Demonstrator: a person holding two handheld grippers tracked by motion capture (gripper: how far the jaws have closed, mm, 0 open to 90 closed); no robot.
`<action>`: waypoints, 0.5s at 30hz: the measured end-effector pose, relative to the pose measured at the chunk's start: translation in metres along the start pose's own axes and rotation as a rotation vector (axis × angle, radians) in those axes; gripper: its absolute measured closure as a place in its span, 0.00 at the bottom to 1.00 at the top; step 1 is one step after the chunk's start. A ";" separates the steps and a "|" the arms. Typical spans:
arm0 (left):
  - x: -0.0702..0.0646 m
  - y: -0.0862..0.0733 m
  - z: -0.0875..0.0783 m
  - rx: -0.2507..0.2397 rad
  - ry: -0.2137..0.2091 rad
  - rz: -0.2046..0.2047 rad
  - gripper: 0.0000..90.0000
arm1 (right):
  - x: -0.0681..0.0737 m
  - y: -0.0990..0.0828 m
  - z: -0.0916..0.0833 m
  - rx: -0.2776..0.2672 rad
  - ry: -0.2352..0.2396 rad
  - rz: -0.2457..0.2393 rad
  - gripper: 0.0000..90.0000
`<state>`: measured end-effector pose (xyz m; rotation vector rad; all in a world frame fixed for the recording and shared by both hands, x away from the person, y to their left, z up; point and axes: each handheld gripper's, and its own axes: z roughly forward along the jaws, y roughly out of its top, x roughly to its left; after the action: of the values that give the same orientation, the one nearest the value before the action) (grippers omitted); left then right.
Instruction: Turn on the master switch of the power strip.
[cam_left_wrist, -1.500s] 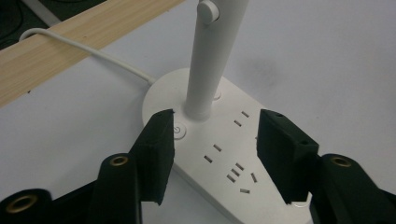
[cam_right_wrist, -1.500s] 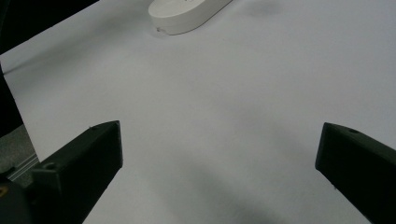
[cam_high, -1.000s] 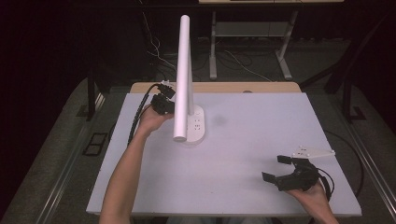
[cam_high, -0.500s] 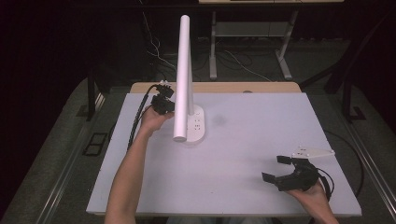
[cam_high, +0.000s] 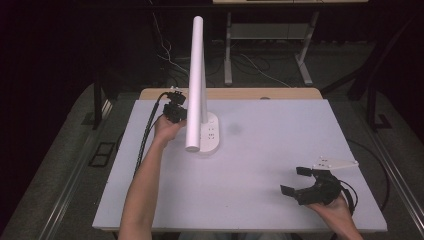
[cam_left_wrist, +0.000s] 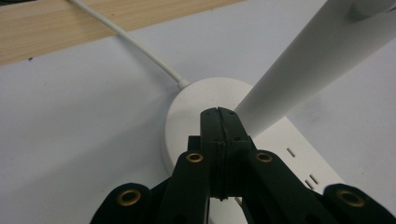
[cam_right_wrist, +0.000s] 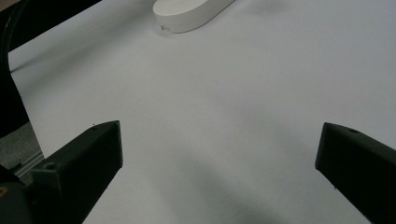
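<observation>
A white desk lamp stands at the back left of the table, with an oval base (cam_high: 212, 136) that has sockets on top and a long white arm (cam_high: 196, 75). My left gripper (cam_high: 179, 116) is beside the arm's foot. In the left gripper view its jaws are pressed together with nothing between them, and the gripper's tip (cam_left_wrist: 218, 115) is over the base (cam_left_wrist: 191, 100), right next to the arm (cam_left_wrist: 308, 65). My right gripper (cam_high: 294, 180) rests open near the table's front right. Bare table lies between its wide-apart jaws (cam_right_wrist: 219, 154), and the lamp base (cam_right_wrist: 191, 11) is far ahead.
The white tabletop (cam_high: 250, 165) has a wooden strip (cam_high: 250, 93) along its back edge. The lamp's white cable (cam_left_wrist: 126, 37) runs from the base back over that strip. Dark floor, cables and desk legs lie beyond the table.
</observation>
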<state>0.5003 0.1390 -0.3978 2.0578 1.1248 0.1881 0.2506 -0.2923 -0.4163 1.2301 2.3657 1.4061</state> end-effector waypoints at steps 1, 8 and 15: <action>0.000 -0.001 0.002 -0.010 0.001 -0.012 1.00 | 0.000 0.000 0.000 0.001 0.000 0.000 0.00; 0.003 -0.007 0.008 -0.009 -0.002 -0.038 1.00 | 0.000 0.000 0.000 0.002 0.002 -0.002 0.00; 0.005 -0.012 0.010 -0.001 -0.001 -0.049 1.00 | 0.000 -0.001 0.001 0.006 0.003 -0.005 0.00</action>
<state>0.5000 0.1413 -0.4146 2.0271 1.1727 0.1632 0.2503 -0.2916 -0.4170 1.2230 2.3747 1.4016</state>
